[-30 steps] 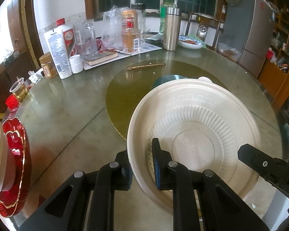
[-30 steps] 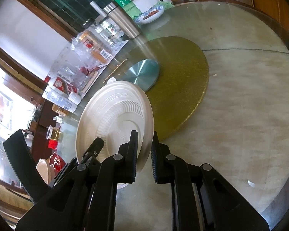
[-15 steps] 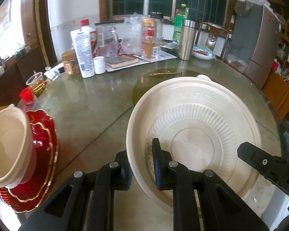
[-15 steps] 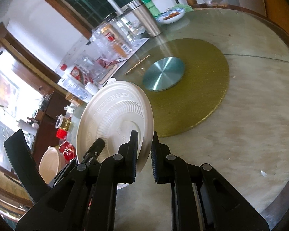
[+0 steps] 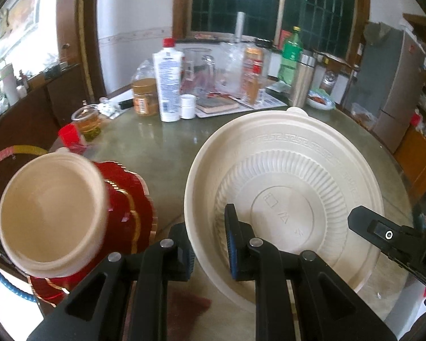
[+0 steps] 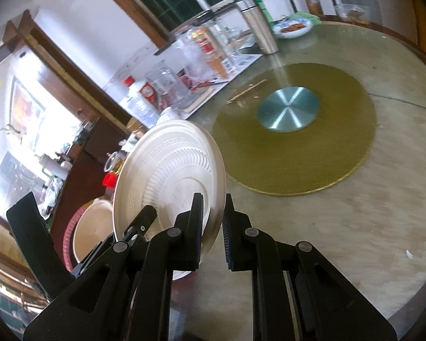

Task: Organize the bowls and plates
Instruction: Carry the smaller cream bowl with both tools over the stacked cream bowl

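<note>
A wide cream plate (image 5: 284, 196) with a ribbed well and a key-pattern rim hangs tilted above the table, held by both grippers. My left gripper (image 5: 206, 227) is shut on its left rim. My right gripper (image 6: 213, 199) is shut on the opposite rim of the cream plate (image 6: 167, 170). One right finger (image 5: 380, 230) shows at the right of the left wrist view. Low on the left, a cream bowl (image 5: 48, 216) sits on a stack of red plates (image 5: 127, 207) with gold edges. The same cream bowl (image 6: 88, 233) shows past the plate in the right wrist view.
Bottles, jars and a steel flask (image 5: 304, 82) crowd the far side of the round table (image 5: 156, 147). A glass of tea (image 5: 88, 122) and a red cup (image 5: 69, 137) stand behind the stack. A gold turntable (image 6: 340, 147) with a metal disc (image 6: 288, 109) fills the table's centre.
Both grippers have carried the cream plate left and a little upward. The red plate stack with the cream bowl has come well into the left wrist view.
</note>
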`<state>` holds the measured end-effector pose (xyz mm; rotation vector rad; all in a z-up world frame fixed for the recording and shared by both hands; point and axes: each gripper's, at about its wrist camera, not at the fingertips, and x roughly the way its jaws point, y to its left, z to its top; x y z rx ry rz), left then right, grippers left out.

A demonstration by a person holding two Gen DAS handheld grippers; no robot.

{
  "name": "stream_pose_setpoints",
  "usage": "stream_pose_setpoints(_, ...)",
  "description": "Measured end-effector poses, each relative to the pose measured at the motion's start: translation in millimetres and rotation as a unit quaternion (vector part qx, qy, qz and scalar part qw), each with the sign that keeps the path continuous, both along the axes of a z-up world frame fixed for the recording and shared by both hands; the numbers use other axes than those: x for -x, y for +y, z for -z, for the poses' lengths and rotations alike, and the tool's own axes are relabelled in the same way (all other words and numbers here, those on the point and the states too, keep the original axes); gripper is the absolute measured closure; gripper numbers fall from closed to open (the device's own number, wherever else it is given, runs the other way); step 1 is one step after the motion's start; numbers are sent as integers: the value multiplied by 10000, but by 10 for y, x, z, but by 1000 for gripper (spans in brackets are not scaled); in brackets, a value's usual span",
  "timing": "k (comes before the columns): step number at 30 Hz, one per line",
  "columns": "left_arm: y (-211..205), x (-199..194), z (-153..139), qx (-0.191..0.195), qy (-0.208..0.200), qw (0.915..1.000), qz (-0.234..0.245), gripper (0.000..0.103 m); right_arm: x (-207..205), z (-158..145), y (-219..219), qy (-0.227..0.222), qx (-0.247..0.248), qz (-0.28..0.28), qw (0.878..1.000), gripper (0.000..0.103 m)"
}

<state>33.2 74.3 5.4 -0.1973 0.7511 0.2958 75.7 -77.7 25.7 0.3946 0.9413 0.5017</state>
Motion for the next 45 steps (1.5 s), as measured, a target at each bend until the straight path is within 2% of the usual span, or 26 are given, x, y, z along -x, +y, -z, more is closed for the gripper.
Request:
stream_pose_setpoints(16,647,383,-187,-8,-216,9972,-720,86,139,-162,799,-137,-71,-840,9964,91)
stream_pose_setpoints(30,1242,759,-313,-7,-358,9889,-1440,86,255,-211,1602,-102,-134,-1681,9856,91)
stream_pose_setpoints(45,1446,892,-226,-52,-273,9851,-1700,86,278,-110,1889,38,-31,-2037,9790,91)
